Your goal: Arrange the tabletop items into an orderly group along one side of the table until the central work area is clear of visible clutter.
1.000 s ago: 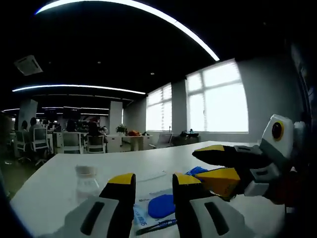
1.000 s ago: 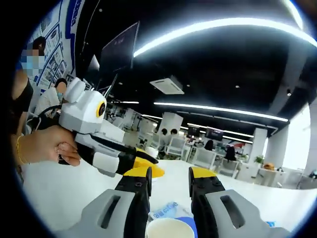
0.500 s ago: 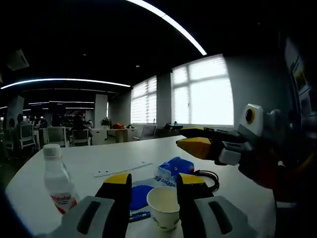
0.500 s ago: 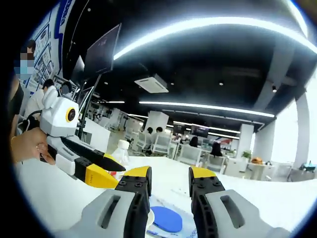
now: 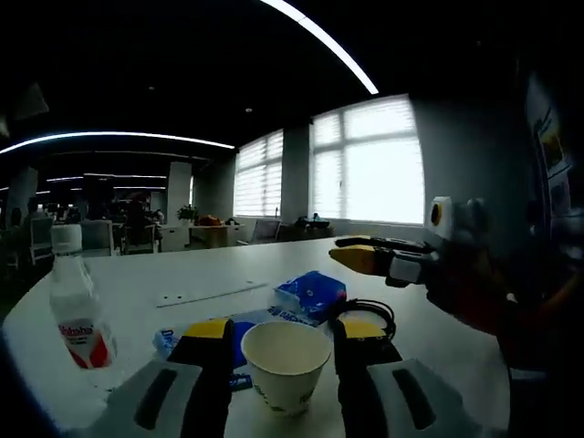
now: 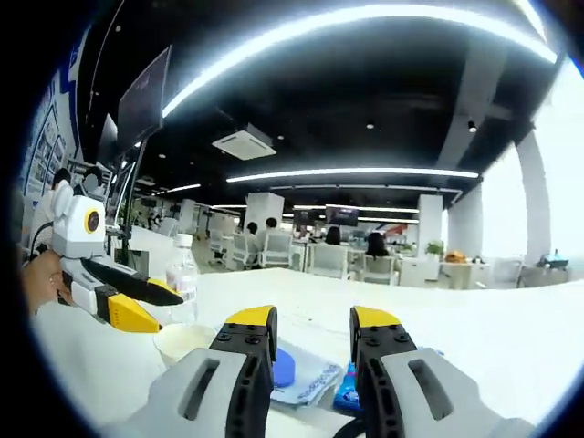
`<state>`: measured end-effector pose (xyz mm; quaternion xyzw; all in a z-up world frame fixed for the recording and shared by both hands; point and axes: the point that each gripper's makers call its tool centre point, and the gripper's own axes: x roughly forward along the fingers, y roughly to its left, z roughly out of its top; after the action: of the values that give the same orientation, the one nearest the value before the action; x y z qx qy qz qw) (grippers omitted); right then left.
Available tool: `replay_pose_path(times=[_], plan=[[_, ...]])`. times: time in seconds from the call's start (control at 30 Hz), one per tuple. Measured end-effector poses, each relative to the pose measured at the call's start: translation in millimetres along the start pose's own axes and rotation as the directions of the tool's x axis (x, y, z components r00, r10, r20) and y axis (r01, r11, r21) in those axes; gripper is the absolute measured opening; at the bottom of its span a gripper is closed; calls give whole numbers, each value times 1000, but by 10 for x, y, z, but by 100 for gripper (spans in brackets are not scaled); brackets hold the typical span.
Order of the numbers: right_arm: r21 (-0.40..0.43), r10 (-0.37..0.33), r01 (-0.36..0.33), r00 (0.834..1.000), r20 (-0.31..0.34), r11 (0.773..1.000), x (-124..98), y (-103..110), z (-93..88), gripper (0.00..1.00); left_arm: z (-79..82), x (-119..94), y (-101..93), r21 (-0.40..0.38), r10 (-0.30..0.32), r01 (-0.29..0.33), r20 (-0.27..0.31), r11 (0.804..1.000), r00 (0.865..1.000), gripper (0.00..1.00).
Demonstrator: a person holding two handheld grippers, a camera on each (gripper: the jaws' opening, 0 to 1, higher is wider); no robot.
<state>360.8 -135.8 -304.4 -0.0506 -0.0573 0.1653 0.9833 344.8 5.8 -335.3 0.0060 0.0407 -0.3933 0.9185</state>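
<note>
Left tool [image 5: 278, 333] astride paper cup [image 5: 285, 363].

Paper cup [image 5: 285, 367] hides part of what looks like a blue disc [image 5: 239, 339].

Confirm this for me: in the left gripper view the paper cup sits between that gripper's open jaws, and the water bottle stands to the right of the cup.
One detail is wrong. In the left gripper view the paper cup does sit between the open jaws of the left gripper, but the water bottle stands to the left of the cup, not the right.
</note>
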Motion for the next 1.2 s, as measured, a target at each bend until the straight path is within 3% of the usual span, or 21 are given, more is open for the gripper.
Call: replay_pose_path(times=[0.4,0.57,0.9,1.1,1.2], plan=[[23,-98,99,994,-45,995,-94,-666,-176,30,228,74,-95,38,-3,3,17,999,1000,41],[29,-119,122,990,-70,992,-131,-872,-272,30,312,175,-144,17,-3,2,28,1000,1000,40],[55,-145,152,982,-123,987,-290,-1120,-500,30,341,349,-388,21,-44,43,30,999,999,39],[40,-152,158,981,-123,987,-374,-1229,-523,25,540,548,-516,49,-60,58,34,997,998,32],[47,-153,160,980,-126,986,-409,-1277,-548,25,533,681,-607,44,-67,66,11,997,998,32]])
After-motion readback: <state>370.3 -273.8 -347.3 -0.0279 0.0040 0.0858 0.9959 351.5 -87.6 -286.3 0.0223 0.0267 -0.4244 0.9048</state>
